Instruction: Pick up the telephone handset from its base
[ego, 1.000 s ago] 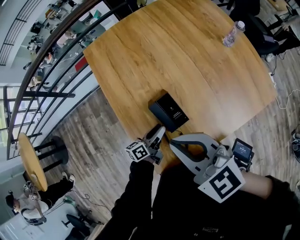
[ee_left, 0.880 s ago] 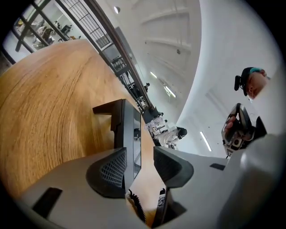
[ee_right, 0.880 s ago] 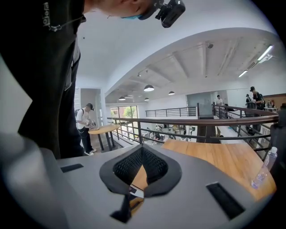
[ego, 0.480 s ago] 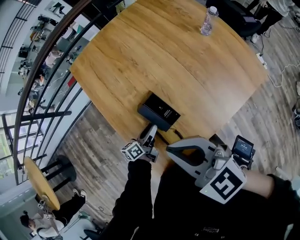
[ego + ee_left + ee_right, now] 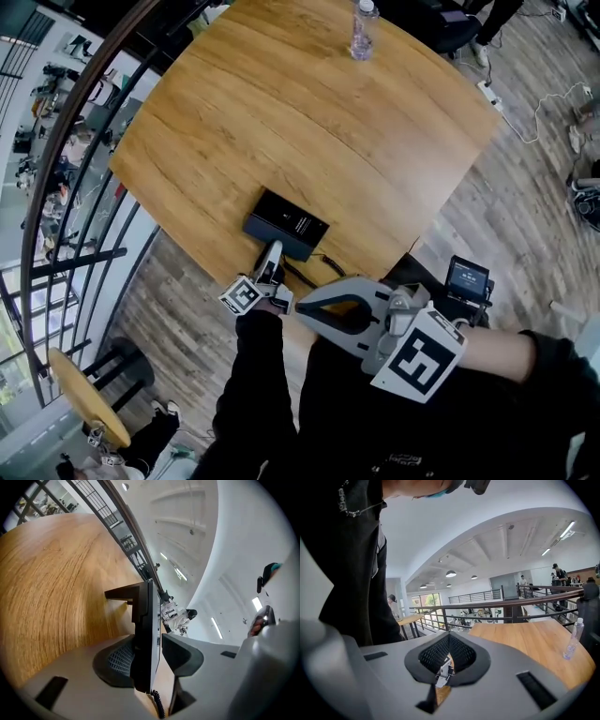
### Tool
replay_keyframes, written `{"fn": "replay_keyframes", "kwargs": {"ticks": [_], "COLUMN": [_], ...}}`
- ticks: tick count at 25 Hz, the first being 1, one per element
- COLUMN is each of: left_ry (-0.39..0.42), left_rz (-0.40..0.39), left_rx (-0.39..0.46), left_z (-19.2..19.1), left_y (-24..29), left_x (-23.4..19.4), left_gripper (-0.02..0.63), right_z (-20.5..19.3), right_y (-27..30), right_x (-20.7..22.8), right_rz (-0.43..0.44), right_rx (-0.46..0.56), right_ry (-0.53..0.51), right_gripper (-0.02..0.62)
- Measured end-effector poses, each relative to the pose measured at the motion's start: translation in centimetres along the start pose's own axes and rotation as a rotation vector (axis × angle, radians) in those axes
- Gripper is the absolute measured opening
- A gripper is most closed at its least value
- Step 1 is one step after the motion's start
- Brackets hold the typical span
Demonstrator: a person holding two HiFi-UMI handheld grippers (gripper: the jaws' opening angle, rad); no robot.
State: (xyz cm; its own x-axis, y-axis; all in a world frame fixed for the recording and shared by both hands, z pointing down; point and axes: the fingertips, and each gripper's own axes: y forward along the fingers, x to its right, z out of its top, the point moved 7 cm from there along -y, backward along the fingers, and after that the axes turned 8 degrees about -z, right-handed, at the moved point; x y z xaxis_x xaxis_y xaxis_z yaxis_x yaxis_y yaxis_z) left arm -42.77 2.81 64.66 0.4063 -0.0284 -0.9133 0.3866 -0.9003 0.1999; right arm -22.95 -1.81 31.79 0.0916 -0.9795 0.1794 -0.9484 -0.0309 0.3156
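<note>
My left gripper (image 5: 149,641) stands wide, its jaws having just been opening, with the end of the phone (image 5: 286,225) between them. One pad sits right against it and the other shows a gap (no squeeze that I can see). The phone lies on the table (image 5: 309,112) by the near edge, its cord (image 5: 158,705) trailing off; I can't tell handset from base. My right gripper (image 5: 449,634) is closed, its tips meeting on nothing, just beside the left.

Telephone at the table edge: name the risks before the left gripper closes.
The telephone lies near the table edge; a pull could drag it off. The left gripper, jaws just opened wide, has its black edge between them and might clamp the whole unit. The coiled cord beside them could snag.
</note>
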Motion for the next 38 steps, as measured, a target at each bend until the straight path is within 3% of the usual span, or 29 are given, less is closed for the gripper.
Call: {"fn": "replay_keyframes", "kwargs": {"ticks": [7,12,15,17,19,24,38], "left_ry": [0.033,-0.01,0.055,0.037,-0.04,-0.098,-0.103], "left_rz": [0.038,-0.011,0.05,0.068,0.014,-0.061,-0.092], "left_rx": [-0.032,-0.022,-0.043,-0.022,0.019,0.053,0.161], "left_z": [0.2,0.4,1.0,0.3,-0.6,-0.8,-0.7], "left_y": [0.7,1.0,0.9,0.3,0.3,1.2,-0.2], "left_x": [-0.8,-0.9,-0.6,-0.2,0.4,1.3,3.0], "left_gripper": [0.144,0.135,0.106,0.101,0.089,0.078,0.077], "right_z": [-0.1,-0.2,-0.4,-0.6,-0.5,-0.7,-0.7], "right_y": [-1.3,-1.6,-1.7,-1.9,-2.1,-2.3,-2.5], "right_x": [0.2,0.5,0.6,0.4,0.1,-0.1,-1.3], "right_rz": [-0.05,-0.076,-0.081,-0.079,-0.079,-0.077,-0.042], "right_rx": [0.009,0.009,0.005,0.001,0.007,0.022,0.023], "right_ry": [0.002,0.014,0.009,0.011,0.014,0.034,0.027], "right_gripper": [0.017,0.017,0.017,0.017,0.017,0.017,0.017]}}
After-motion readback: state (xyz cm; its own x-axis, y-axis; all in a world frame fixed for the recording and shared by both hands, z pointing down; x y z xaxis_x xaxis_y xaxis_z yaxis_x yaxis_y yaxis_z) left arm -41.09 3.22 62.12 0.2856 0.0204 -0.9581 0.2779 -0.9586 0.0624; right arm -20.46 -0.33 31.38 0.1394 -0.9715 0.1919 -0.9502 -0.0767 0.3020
